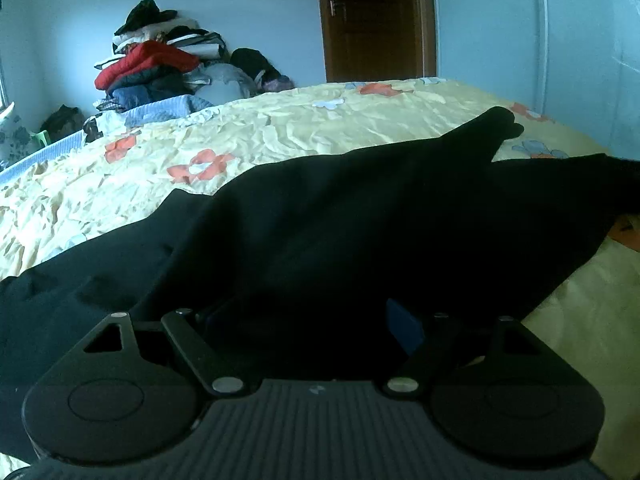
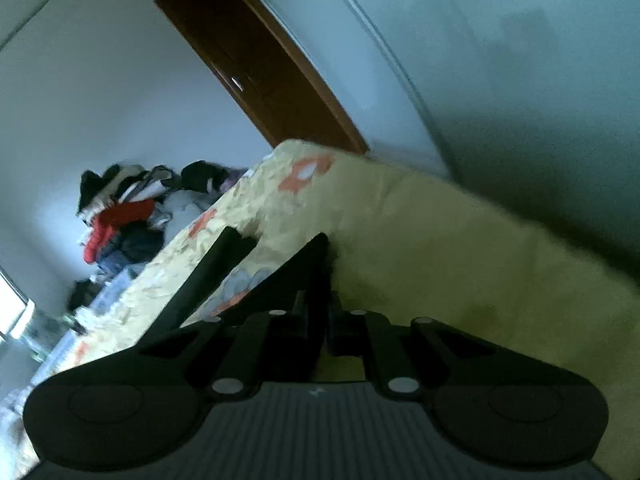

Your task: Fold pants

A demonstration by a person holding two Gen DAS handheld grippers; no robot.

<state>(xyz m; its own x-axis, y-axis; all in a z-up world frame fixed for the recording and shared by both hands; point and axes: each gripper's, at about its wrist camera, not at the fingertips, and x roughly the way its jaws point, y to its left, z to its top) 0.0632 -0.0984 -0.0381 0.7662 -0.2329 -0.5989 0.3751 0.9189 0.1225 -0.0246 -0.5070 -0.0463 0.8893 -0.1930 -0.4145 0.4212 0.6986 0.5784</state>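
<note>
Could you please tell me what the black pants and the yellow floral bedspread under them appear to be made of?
The black pants look like a smooth, matte woven fabric: soft drape, broad folds, no sheen; the weave is too dark to identify. The yellow floral bedspread seems a thin, slightly glossy printed cloth, perhaps cotton or polyester, with fine crinkles catching the light.

Both wrist views look low across the bed (image 1: 304, 128), the right one rolled; both share the door (image 2: 256, 64).
</note>
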